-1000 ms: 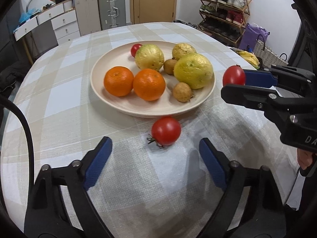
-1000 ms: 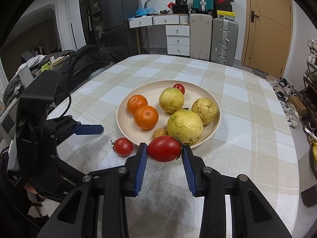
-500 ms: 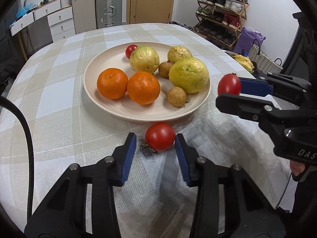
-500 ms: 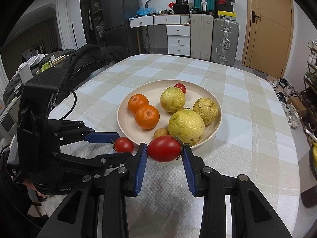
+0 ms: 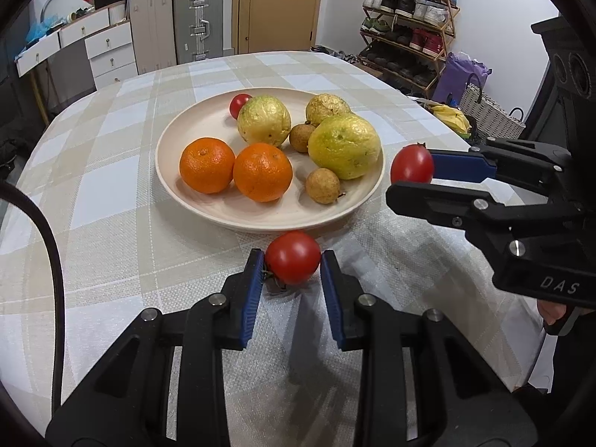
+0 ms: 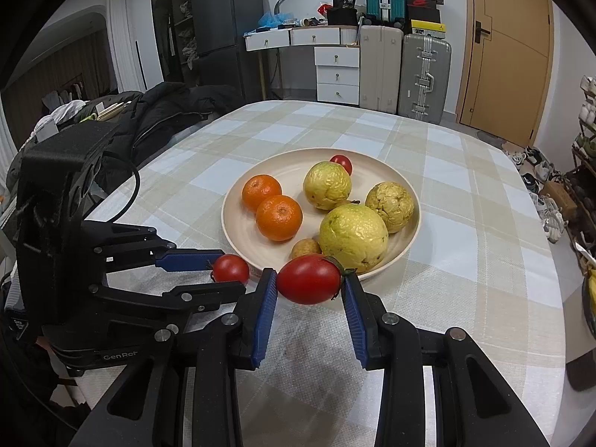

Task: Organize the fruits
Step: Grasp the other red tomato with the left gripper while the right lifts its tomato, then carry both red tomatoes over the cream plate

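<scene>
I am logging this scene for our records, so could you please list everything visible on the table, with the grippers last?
Plate: one, cream, centre of the table.
Oranges: two, orange, plate's near left.
Guavas: three, yellow-green, on the plate.
Small brown fruits: two, tan, among the guavas.
Small tomato: one, red, plate's far side.
Tablecloth: one, beige-white check, covering the table.
Left gripper: black with blue pads, shut on a red tomato.
Right gripper: same colours, shut on a larger red tomato.
</scene>
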Demonstrator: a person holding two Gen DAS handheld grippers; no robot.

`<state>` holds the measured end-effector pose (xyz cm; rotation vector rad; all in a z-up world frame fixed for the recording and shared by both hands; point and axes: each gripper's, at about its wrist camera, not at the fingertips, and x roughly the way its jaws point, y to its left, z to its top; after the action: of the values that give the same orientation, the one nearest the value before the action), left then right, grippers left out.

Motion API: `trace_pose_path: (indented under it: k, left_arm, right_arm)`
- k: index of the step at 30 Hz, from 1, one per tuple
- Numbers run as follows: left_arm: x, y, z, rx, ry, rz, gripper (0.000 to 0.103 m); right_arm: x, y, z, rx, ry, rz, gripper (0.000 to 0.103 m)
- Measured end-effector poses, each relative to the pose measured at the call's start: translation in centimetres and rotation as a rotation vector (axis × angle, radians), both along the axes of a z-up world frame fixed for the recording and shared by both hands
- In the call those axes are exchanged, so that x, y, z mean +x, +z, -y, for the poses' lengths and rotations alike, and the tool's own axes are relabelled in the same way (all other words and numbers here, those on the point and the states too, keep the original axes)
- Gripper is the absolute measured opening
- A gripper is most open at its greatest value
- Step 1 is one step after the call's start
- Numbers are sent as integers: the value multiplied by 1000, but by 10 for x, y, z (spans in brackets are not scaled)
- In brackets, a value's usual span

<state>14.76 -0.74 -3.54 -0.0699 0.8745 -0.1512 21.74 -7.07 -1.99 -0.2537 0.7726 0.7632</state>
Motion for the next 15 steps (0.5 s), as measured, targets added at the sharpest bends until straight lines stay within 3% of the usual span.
trace_pose_path:
  k: [15]
  left_arm:
    - [-24, 37, -6, 6, 23, 111, 28]
  right_arm:
    - [1, 7, 6, 44, -7, 24, 36]
